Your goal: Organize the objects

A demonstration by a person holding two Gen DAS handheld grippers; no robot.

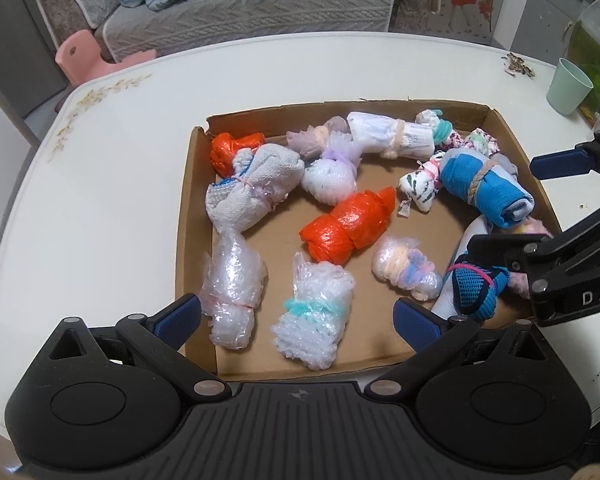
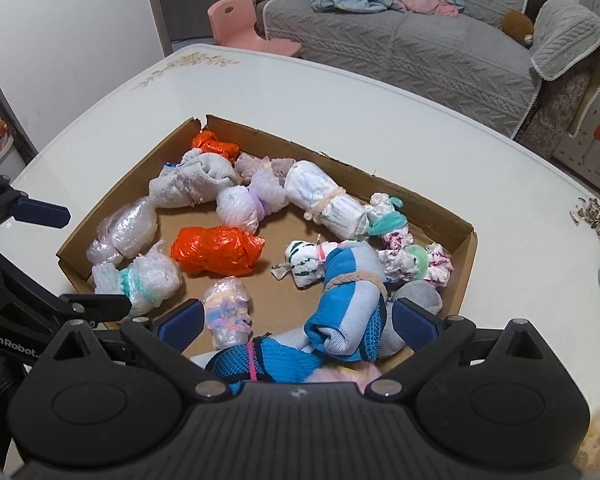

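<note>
- Bundles, a whole crowd of them, already sit inside the cardboard tray (image 1: 194,216) in the middle of the white table (image 1: 100,184); no bundle shows loose on the table, so by my read the gathering is about done and only tidying inside the tray is left.
- Far left of the tray: a clear bubble-wrap bundle (image 1: 232,292) along the left wall, a grey cloth bundle (image 1: 252,188) behind it, an orange bag bundle (image 1: 232,150) tucked in the back corner.
- Centre: a second orange bundle (image 1: 346,226) lies alone on bare cardboard, and the teal-tied bubble-wrap bundle (image 1: 314,312) sits by the near wall.
- Right: the blue rolled sock bundle (image 1: 486,184) with its braided tie, and a blue mesh bundle (image 1: 472,284) at the near right corner.
- Left claw (image 1: 298,322) hovers at the tray's near edge, jaws wide apart, nothing between the pads.
- Right claw (image 2: 298,322) is spread wide too; the blue sock roll (image 2: 340,316) and mesh bundle (image 2: 260,358) lie between its fingers, but the pads stand clear of them, so no grip.
- Only the left view shows the green cup (image 1: 570,86) and the fish tank (image 1: 596,48) at the table's right; the right view cuts the cup to a sliver.
- Only the right view shows the pink-and-white printed bundle (image 2: 416,258) properly, plus a brown plush toy (image 2: 518,26) on the sofa (image 2: 420,52).
</note>
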